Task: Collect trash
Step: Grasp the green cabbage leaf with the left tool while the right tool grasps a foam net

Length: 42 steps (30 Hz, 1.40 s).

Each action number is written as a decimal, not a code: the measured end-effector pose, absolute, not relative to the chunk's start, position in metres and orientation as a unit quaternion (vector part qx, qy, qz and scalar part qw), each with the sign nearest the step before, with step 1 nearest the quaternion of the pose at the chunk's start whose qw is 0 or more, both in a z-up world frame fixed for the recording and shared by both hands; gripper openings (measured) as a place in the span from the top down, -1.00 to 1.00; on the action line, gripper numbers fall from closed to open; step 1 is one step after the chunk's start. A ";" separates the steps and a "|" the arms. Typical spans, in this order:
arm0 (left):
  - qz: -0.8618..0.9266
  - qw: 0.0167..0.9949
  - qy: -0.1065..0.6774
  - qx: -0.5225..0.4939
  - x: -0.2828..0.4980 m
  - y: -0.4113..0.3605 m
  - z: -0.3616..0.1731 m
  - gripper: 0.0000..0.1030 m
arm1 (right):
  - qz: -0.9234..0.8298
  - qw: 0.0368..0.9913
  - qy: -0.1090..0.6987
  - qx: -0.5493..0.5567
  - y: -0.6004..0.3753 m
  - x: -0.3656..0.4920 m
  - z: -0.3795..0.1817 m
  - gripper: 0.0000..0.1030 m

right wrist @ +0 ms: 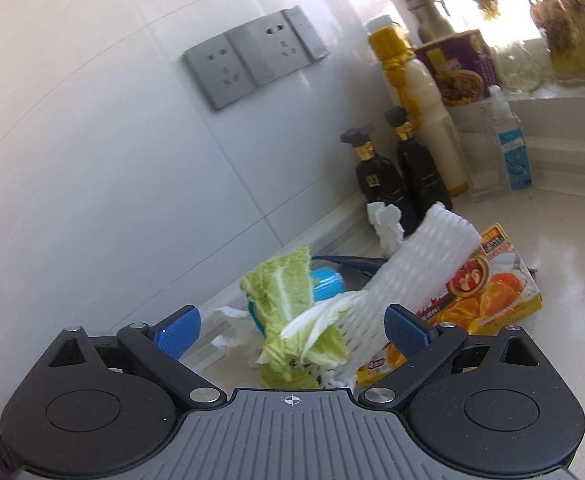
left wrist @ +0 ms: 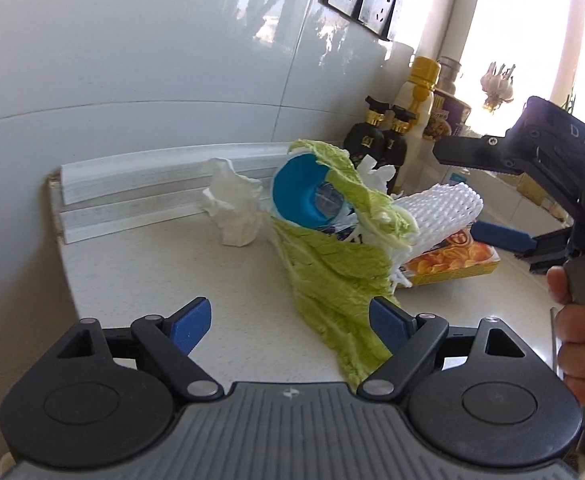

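My left gripper [left wrist: 290, 326] and right gripper [right wrist: 292, 326] gape empty; cabbage [left wrist: 332, 264] half hides a blue cup [left wrist: 296, 196], foam net [left wrist: 440, 210] covers the box [left wrist: 452, 260].

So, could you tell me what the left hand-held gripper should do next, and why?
Probably ease the left hand-held gripper forward over the cabbage leaf and close: it is open and empty, and the leaf's near end lies just by its right finger.

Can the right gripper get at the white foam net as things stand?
Probably yes. The right gripper is open and the foam net lies right ahead, its near end between the fingertips. A cabbage leaf drapes beside that end, so a close might pinch leaf along with net.
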<state>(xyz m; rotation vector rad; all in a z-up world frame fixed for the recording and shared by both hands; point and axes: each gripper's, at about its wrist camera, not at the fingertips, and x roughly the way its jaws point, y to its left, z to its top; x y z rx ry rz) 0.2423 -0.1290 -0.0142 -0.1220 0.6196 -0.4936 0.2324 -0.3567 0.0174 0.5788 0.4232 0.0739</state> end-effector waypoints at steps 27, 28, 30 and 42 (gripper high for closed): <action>-0.247 0.905 0.327 -0.111 0.268 -0.154 -0.039 0.47 | -0.017 0.900 0.193 0.390 -0.393 0.252 -0.044 0.60; -0.246 0.905 0.328 -0.114 0.268 -0.153 -0.040 0.50 | -0.017 0.901 0.193 0.388 -0.393 0.252 -0.044 0.63; -0.243 0.905 0.328 -0.117 0.267 -0.152 -0.040 0.63 | -0.016 0.902 0.192 0.386 -0.393 0.252 -0.043 0.73; -0.242 0.913 0.309 -0.112 0.254 -0.148 -0.024 0.84 | -0.003 0.906 0.175 0.385 -0.393 0.245 -0.033 0.81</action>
